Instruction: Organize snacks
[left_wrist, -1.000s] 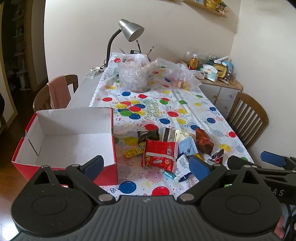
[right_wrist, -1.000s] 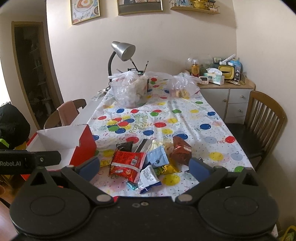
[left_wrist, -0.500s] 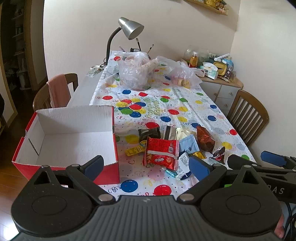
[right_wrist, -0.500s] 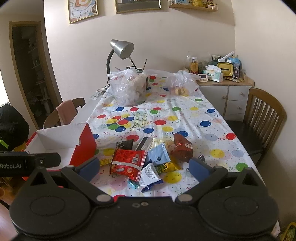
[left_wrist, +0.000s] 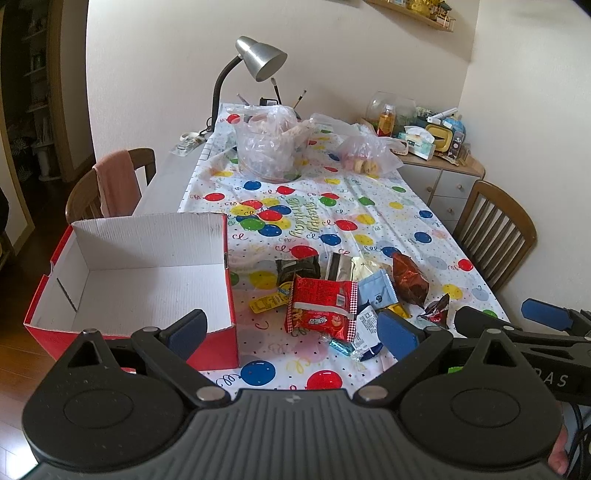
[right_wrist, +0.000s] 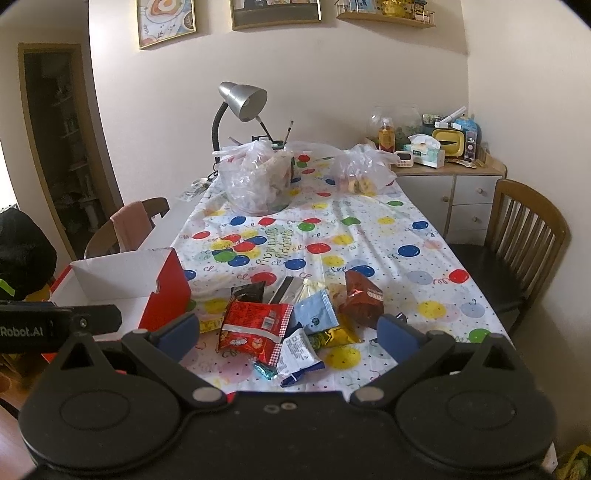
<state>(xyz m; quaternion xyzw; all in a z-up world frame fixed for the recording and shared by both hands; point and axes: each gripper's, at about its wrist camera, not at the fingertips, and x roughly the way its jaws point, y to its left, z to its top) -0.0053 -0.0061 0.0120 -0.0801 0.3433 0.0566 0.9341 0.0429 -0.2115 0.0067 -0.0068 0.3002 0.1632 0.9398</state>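
A long table is covered with a white tablecloth (right_wrist: 388, 236) printed with coloured balloons and a birthday greeting. At its near end lies a loose heap of snacks: a red checked-edge packet (left_wrist: 320, 308), a pale blue sachet (left_wrist: 377, 291), a dark brown-red bag (left_wrist: 408, 278), a black packet (left_wrist: 297, 268), a yellow wrapper (left_wrist: 266, 302) and a small white sachet (right_wrist: 297, 349), all overlapping or just beside one another. To the left of the heap, at the table edge, stands an open red cardboard box (left_wrist: 140, 273) with a white, bare interior.

At the far end, against the cream wall, a silver gooseneck desk lamp (right_wrist: 242, 101) leans over two clear plastic bags (right_wrist: 255, 179) of food. A wooden chair (right_wrist: 524, 236) stands on the right, another with a pink cloth (left_wrist: 114, 186) over its back on the left. A low cabinet (right_wrist: 454, 184) in the corner carries bottles and a tissue box; framed pictures (right_wrist: 275, 11) hang above.

The left gripper (left_wrist: 291, 332) hovers over the near table edge, jaws spread wide and holding nothing. The right gripper (right_wrist: 286, 332) hangs beside it, likewise spread and unloaded.
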